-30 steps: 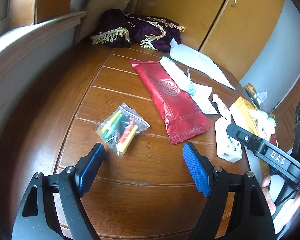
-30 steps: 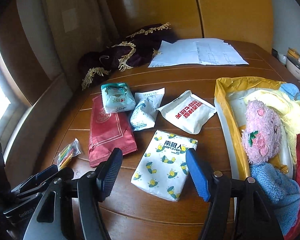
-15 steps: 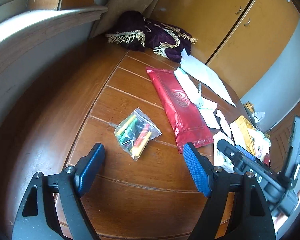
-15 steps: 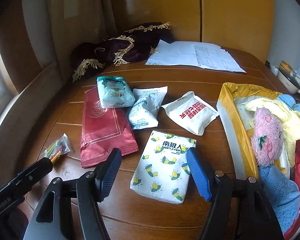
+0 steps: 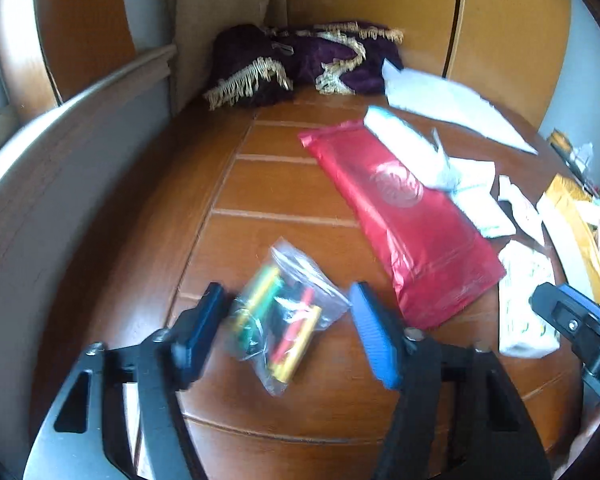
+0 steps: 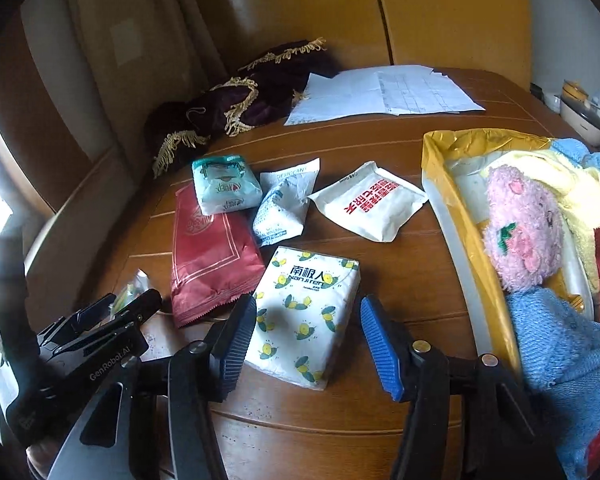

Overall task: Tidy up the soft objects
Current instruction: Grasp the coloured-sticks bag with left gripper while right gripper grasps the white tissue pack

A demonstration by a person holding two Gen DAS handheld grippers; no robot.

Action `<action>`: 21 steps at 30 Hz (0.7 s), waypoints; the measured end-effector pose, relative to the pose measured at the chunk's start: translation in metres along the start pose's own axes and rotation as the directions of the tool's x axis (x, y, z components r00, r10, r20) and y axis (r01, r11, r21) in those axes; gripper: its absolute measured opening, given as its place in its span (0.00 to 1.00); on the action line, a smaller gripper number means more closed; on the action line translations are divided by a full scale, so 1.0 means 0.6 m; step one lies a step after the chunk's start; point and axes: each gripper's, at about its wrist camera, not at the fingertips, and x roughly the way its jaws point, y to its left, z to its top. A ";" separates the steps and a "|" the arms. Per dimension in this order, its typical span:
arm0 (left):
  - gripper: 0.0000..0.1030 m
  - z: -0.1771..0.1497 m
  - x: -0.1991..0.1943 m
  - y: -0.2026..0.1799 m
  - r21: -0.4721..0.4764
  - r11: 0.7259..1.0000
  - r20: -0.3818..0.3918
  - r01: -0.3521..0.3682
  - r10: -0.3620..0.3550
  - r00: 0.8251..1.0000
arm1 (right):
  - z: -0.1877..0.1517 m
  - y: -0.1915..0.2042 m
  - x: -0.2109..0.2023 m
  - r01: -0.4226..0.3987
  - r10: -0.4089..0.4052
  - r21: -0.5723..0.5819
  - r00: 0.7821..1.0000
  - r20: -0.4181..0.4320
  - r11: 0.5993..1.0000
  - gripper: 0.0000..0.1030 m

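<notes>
My left gripper (image 5: 286, 332) now straddles the clear bag of coloured sticks (image 5: 284, 312), jaws wide, nothing clamped; half a second ago it hung short. Bare table (image 5: 276, 184) lies beyond. My right gripper (image 6: 308, 340) (also wide, empty) stays over the tissue pack (image 6: 306, 312).

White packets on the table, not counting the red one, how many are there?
4: a teal-printed pack on the red pouch, a crumpled sachet beside it, a red-lettered packet further right, and a lemon-print pack nearest the right tongs.
</notes>
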 end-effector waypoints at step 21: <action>0.15 -0.034 -0.046 0.032 -0.142 0.981 0.116 0.133 -0.117 0.986 | -0.013 0.016 -0.006 -0.003 0.004 -0.031 0.999 0.054 1.000 0.36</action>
